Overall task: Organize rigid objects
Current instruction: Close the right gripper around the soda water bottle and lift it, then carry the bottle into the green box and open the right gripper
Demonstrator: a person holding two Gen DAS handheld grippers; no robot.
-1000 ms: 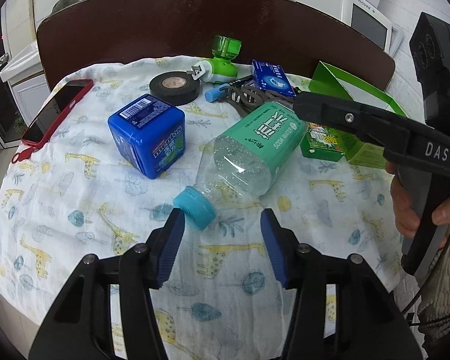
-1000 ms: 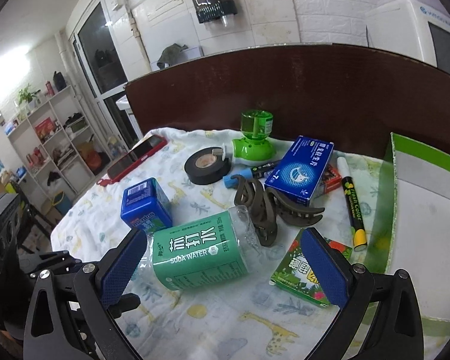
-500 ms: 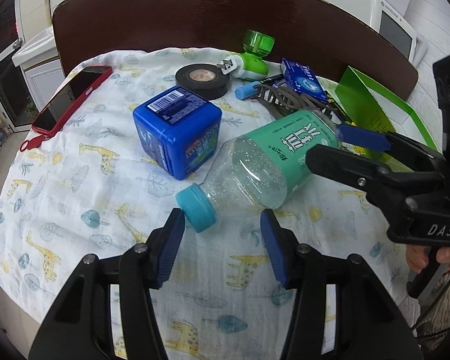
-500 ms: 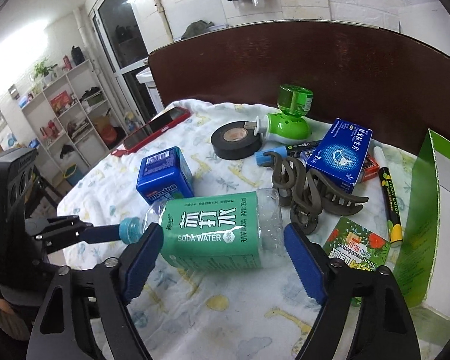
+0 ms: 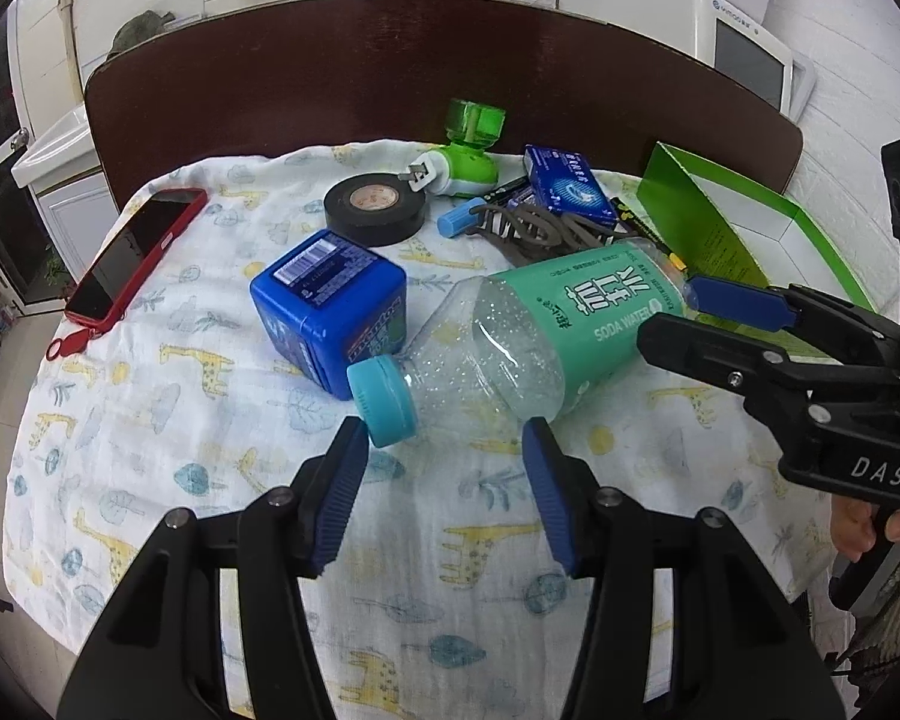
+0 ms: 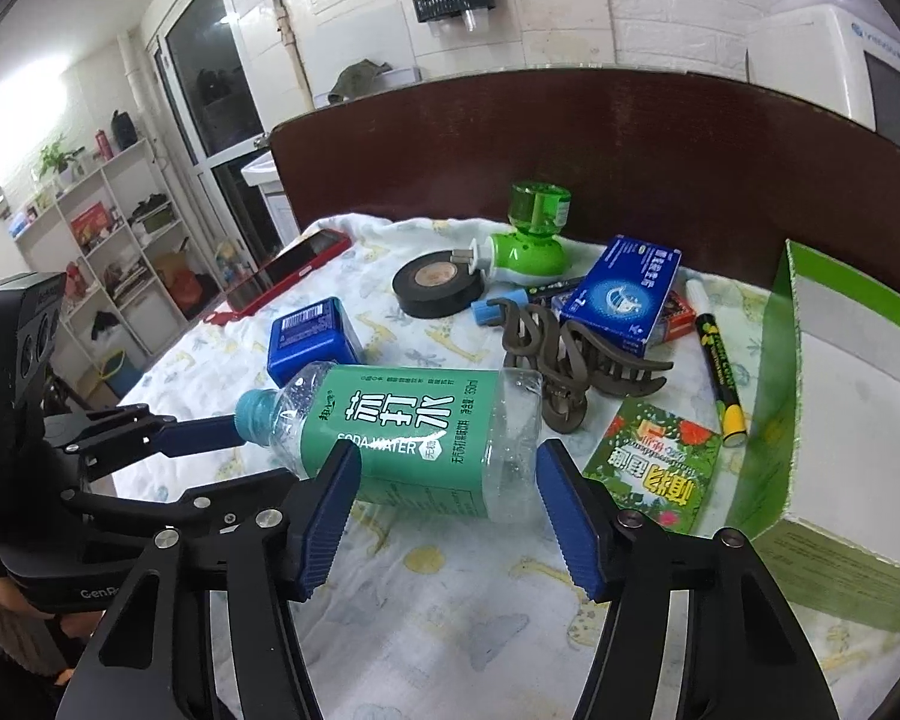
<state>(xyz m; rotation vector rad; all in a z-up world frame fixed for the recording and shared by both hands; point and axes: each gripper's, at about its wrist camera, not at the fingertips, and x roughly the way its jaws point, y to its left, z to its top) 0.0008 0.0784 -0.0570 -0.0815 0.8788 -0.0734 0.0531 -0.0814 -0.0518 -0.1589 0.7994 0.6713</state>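
A soda water bottle (image 5: 546, 336) with a green label and a teal cap (image 5: 384, 401) lies on its side on the giraffe-print cloth. It also shows in the right wrist view (image 6: 414, 426). My left gripper (image 5: 444, 450) is open, its fingertips just short of the cap. My right gripper (image 6: 447, 480) is open, its fingers either side of the bottle's body; whether the pads touch it I cannot tell. The right gripper also shows in the left wrist view (image 5: 678, 312) at the bottle's base end.
A blue Mentos box (image 5: 330, 312) sits against the bottle's neck. Behind are black tape (image 5: 375, 210), a green plug-in device (image 5: 468, 156), a blue carton (image 5: 567, 183), a brown hair claw (image 6: 564, 360), a marker (image 6: 717, 372), a red phone (image 5: 135, 252) and an open green box (image 6: 840, 408).
The right gripper has come forward and narrowed around the bottle's body. The left gripper has edged closer to the cap. The bottle has turned slightly on the cloth.
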